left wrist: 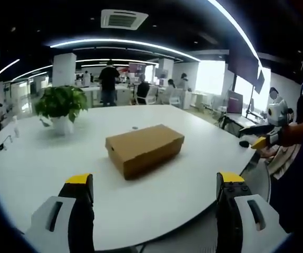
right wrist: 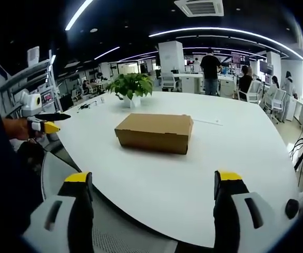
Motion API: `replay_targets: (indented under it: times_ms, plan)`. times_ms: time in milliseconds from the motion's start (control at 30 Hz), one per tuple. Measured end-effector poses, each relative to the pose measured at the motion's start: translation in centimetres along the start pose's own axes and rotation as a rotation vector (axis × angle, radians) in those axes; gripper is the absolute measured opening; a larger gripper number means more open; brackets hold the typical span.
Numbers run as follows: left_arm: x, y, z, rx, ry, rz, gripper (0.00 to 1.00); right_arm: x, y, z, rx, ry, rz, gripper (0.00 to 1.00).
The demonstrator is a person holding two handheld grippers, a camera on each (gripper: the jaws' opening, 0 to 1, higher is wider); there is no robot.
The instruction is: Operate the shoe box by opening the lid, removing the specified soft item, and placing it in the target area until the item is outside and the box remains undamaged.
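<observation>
A brown cardboard shoe box lies on the white table with its lid down; in the right gripper view the shoe box sits mid-table. My left gripper hovers open over the near table edge, well short of the box. My right gripper is open too, above the table's edge and apart from the box. The right gripper enters the left gripper view at the far right, held by a hand. The left gripper appears at the left of the right gripper view.
A potted green plant stands at the table's far left, also the plant behind the box. Several people stand or sit at desks beyond. A small dark object lies behind the box. A mesh chair sits below.
</observation>
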State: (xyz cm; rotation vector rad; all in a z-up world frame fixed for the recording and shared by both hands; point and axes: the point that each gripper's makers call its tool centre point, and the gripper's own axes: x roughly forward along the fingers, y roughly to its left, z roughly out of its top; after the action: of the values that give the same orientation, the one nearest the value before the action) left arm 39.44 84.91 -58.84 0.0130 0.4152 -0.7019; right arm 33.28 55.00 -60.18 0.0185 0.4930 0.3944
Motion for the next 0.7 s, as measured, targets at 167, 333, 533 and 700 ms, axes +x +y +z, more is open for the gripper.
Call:
replay_targets:
  times_ms: [167,333,533,700]
  plan:
    - [0.0,0.2,-0.1,-0.003,0.002,0.000,1.00,0.2,0.2,-0.1,-0.001,0.008,0.003,0.91]
    - [0.1,0.7,0.1,-0.008,-0.007,-0.003,1.00,0.5,0.6,0.1,-0.003,0.018,0.008,0.90]
    - [0.3,1.5,0.5,-0.007,-0.018,-0.018,1.00,1.3,1.4,0.6,-0.010,0.028,0.001,0.90]
    - [0.6,2.6,1.3,-0.001,-0.033,-0.043,1.00,2.1,2.3,1.2,-0.009,0.032,-0.020,0.90]
